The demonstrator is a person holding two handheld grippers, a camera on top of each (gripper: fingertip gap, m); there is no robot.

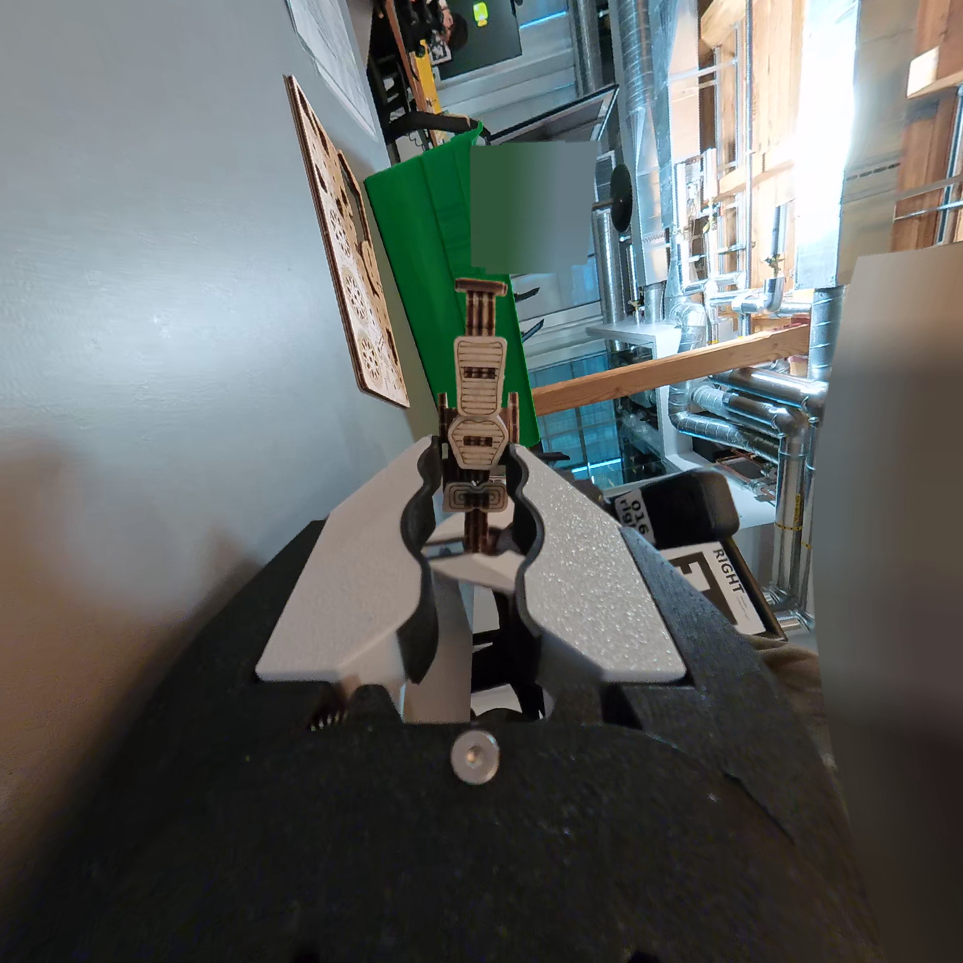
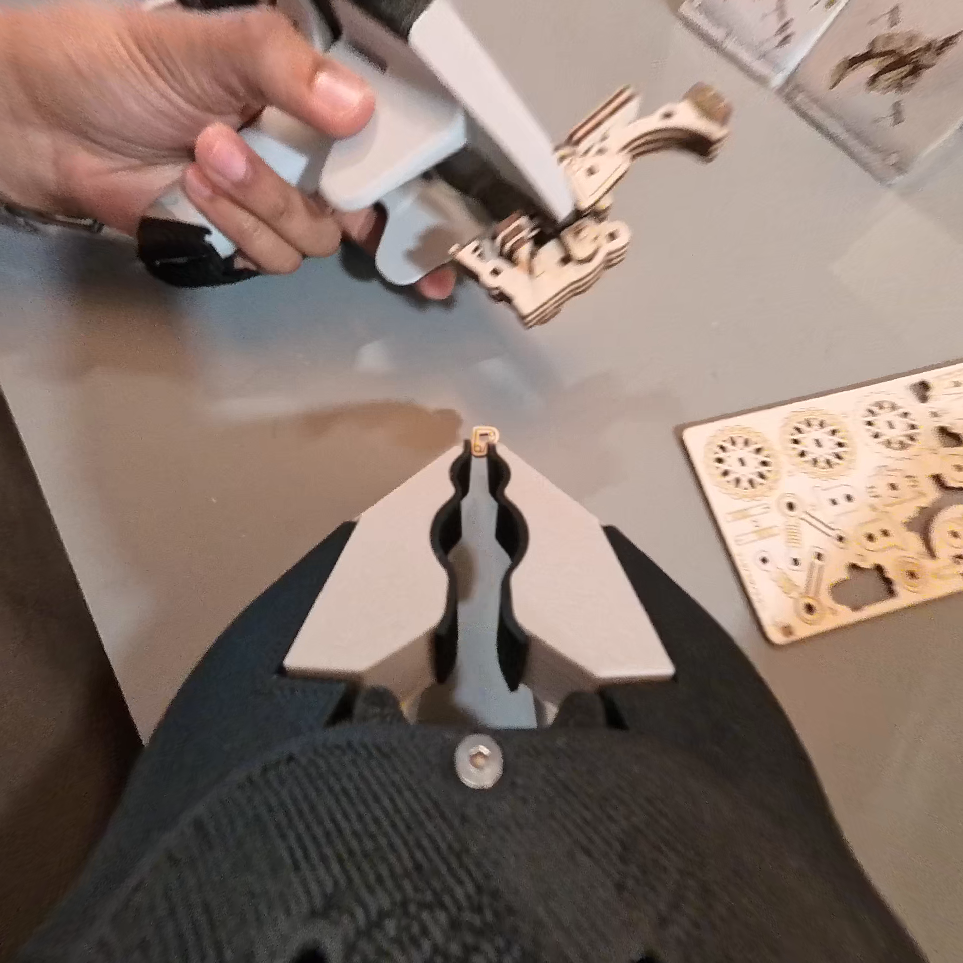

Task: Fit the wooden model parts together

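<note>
So the left gripper [image 1: 471, 458], the one with pale grey wedge fingers and wavy black rubbery pads, is clamped on the half-built layered plywood model [image 1: 478, 417], gripping it low down so most of it sticks out past the tips. From the left wrist view you get the narrow edge-on side of it: stacked thin sheets with dark laser-burnt edges and pale engraved plates on the front. In the right wrist view the same model [image 2: 573, 224] is up in the air over the smooth grey table [image 2: 208, 365], a bit blurry, with a curved arm piece poking up and away. A bare hand [image 2: 156, 130] is wrapped round that gripper's white handle. The right gripper [image 2: 480, 452] is pinching a tiny tan wooden piece [image 2: 484, 440] right at its fingertips, only a sliver showing past them. There's a good stretch of bare table between that little piece and the model, so the two are well apart. Off to the right lies the flat laser-cut plywood parts sheet [image 2: 834, 500], full of gear shapes and a few punched-out holes, its corner near the table's front edge. A printed paper booklet [image 2: 834, 62] sits at the far right, and in the left wrist view a bright green plastic bin [image 1: 417, 234] stands just beyond the sheet.
</note>
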